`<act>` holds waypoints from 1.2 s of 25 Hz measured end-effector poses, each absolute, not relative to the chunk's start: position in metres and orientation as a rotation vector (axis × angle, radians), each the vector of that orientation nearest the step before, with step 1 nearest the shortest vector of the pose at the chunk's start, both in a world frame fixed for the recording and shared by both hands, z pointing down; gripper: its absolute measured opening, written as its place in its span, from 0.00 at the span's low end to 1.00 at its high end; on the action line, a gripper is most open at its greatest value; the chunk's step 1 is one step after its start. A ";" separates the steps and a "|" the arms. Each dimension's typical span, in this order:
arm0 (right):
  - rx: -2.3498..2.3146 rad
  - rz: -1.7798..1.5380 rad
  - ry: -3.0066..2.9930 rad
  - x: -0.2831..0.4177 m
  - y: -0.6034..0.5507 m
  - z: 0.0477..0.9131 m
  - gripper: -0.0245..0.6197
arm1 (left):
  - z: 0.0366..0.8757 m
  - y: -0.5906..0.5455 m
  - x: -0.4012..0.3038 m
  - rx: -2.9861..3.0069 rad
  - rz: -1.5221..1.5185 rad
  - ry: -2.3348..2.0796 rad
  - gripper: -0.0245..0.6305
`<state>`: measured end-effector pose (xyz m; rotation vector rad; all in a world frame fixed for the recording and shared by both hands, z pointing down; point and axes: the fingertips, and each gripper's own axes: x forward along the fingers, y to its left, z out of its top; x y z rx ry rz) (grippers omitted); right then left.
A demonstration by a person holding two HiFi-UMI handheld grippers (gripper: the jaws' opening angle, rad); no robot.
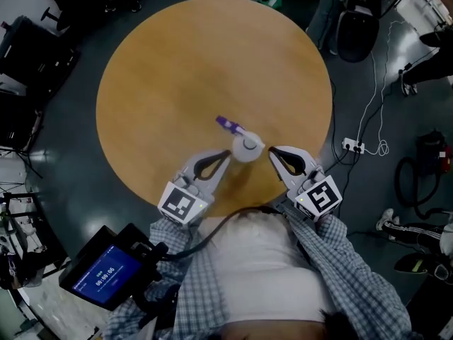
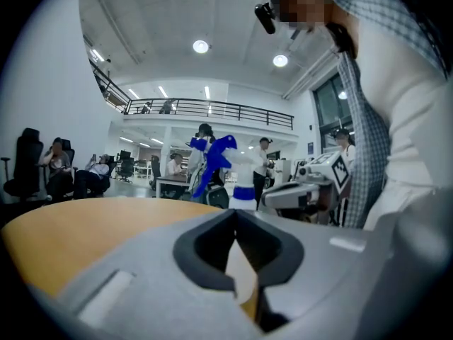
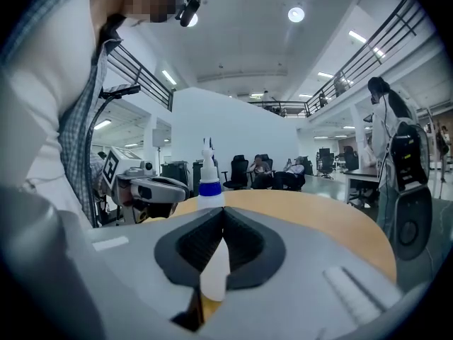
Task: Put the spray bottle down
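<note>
A white spray bottle (image 1: pixel 247 148) with a purple-blue trigger head (image 1: pixel 228 123) stands upright on the round wooden table (image 1: pixel 184 69), near its front edge. My left gripper (image 1: pixel 228 154) is just left of the bottle and my right gripper (image 1: pixel 272 150) just right of it. Both are shut with nothing between the fingers, tips pointing at the bottle. In the left gripper view the bottle (image 2: pixel 243 193) stands beyond the closed left gripper (image 2: pixel 236 212), with the right gripper (image 2: pixel 304 190) behind it. From the right gripper (image 3: pixel 221 211), the bottle (image 3: pixel 210 186) is straight ahead and the left gripper (image 3: pixel 152 188) beyond it.
On the floor to the right of the table lies a white power strip (image 1: pixel 352 146) with a trailing cable. An office chair (image 1: pixel 357 34) stands at the back right and dark chairs (image 1: pixel 21 48) at the left. A device with a blue screen (image 1: pixel 106 275) hangs at my lower left.
</note>
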<state>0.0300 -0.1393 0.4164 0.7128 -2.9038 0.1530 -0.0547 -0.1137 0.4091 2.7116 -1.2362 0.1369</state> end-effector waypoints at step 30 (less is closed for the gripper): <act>0.646 0.121 -2.868 0.028 -0.134 0.420 0.04 | 0.420 -0.112 -0.054 2.690 0.174 -1.242 0.04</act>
